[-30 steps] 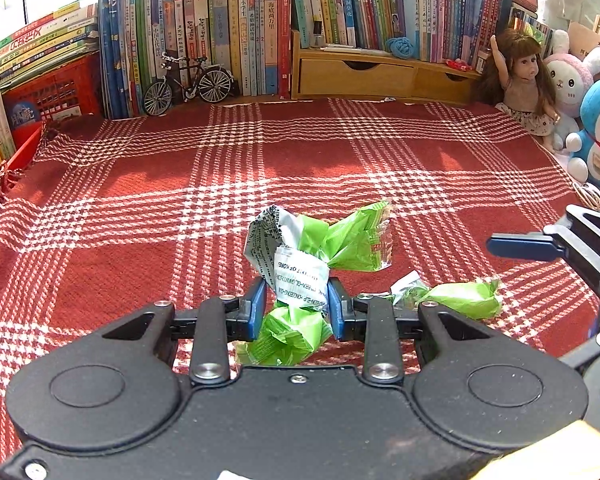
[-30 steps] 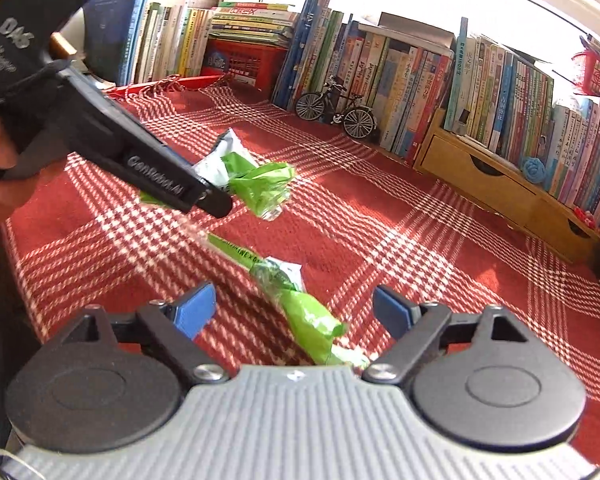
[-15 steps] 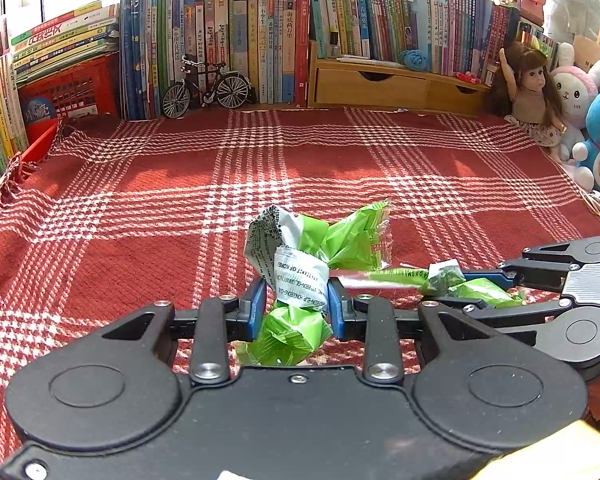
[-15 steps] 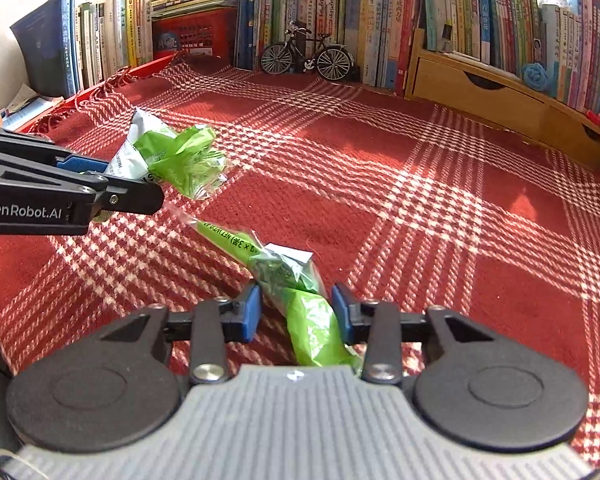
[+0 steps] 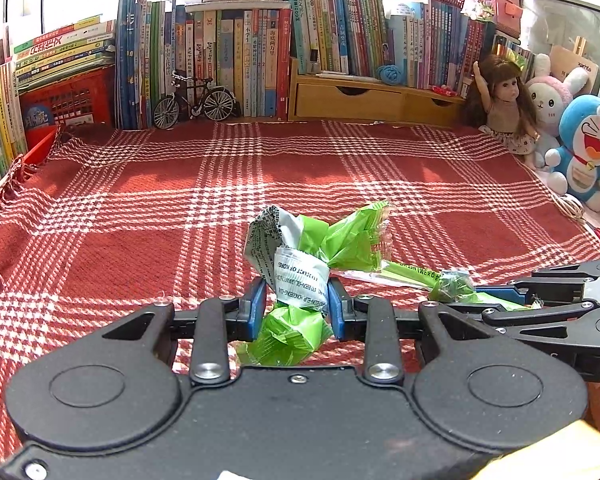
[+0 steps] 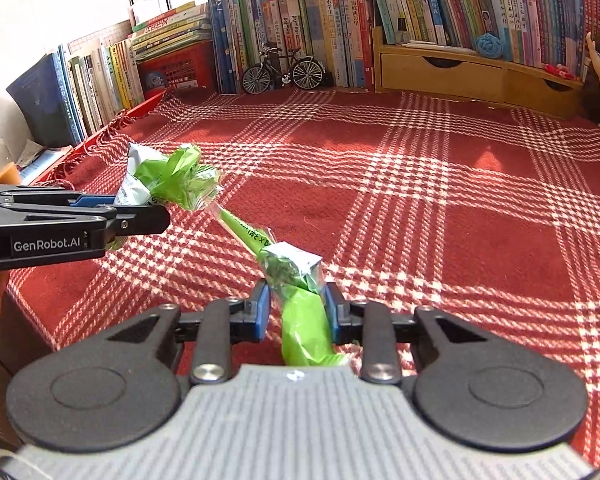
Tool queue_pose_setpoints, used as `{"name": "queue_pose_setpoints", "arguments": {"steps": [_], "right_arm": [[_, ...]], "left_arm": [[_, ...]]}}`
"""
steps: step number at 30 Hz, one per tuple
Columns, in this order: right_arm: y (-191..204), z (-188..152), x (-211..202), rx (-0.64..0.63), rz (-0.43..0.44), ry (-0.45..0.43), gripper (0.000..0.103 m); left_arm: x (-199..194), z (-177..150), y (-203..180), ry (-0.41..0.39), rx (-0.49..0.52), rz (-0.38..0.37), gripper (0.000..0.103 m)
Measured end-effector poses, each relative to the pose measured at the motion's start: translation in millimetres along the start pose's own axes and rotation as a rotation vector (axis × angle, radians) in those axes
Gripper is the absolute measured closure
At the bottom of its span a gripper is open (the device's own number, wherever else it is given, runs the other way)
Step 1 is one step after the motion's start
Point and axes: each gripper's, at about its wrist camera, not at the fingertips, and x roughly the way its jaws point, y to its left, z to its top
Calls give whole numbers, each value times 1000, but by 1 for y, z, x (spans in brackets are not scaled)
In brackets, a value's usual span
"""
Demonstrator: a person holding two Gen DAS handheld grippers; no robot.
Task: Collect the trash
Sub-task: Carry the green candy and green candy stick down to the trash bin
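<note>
While the left gripper (image 5: 296, 306) clenches its jaws on a crumpled green wrapper (image 5: 320, 248), the right gripper (image 6: 296, 308) has just been closing its jaws, and they now pinch a long green wrapper (image 6: 300, 308); both wrappers sit low over the red plaid cloth (image 5: 180, 208), near its front edge, well apart from the toy bicycle (image 5: 194, 100) by the books (image 5: 236, 64).
</note>
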Motion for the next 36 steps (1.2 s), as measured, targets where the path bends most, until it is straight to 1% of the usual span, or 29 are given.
{"name": "queue_pose_setpoints", "arguments": {"steps": [10,21,31,36], "right_arm": [[2,-22,-34,60,18,-29,69],[-1,-52,-56,113,41,-26,70],[5,-80,-77,139,88,-7,70],[11,-95,-86,135,95,3,70]], "left_arm": [[-37,-25,-13,-52,-25,-33,73],[-73,-57,-18,-91,-13,-17,73],[-99,-84,-23,-91,-25,-24,73],[-108,-98,-24,-77,-45,-29,73]]}}
